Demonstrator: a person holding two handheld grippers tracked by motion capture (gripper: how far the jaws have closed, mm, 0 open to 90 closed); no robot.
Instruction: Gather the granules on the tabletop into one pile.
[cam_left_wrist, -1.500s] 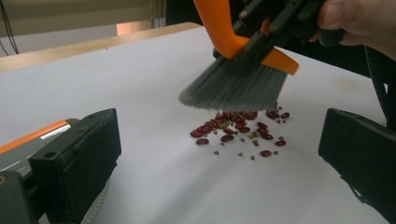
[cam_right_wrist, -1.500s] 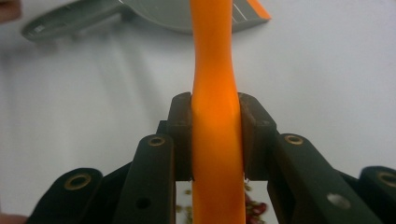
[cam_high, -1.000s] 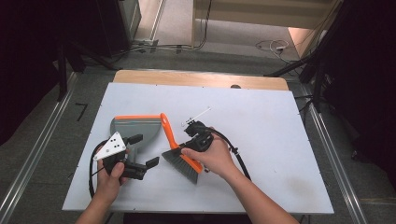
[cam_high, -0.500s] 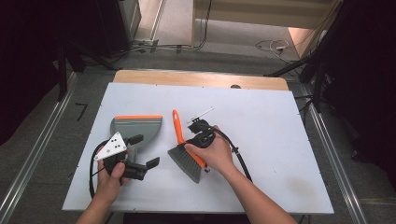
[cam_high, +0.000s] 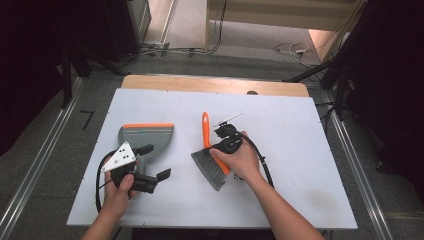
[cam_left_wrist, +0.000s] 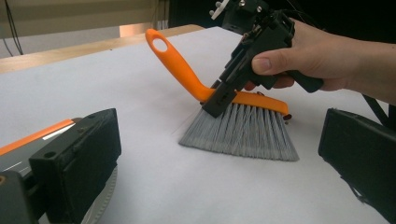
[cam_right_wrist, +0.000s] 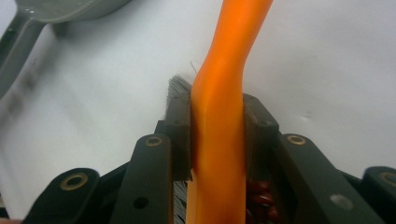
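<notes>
The right tool (cam_high: 220, 150) squeezes the orange brush (cam_high: 212, 155), bristles touching the counter (cam_high: 300, 150). The left tool (cam_high: 152, 162) is wide apart, holding nothing.

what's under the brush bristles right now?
Bare white table. In the left gripper view the brush has its grey bristle tips resting on the surface, with no debris visible around them. The right gripper clamps its orange back. The strip directly beneath the bristles is covered.
</notes>
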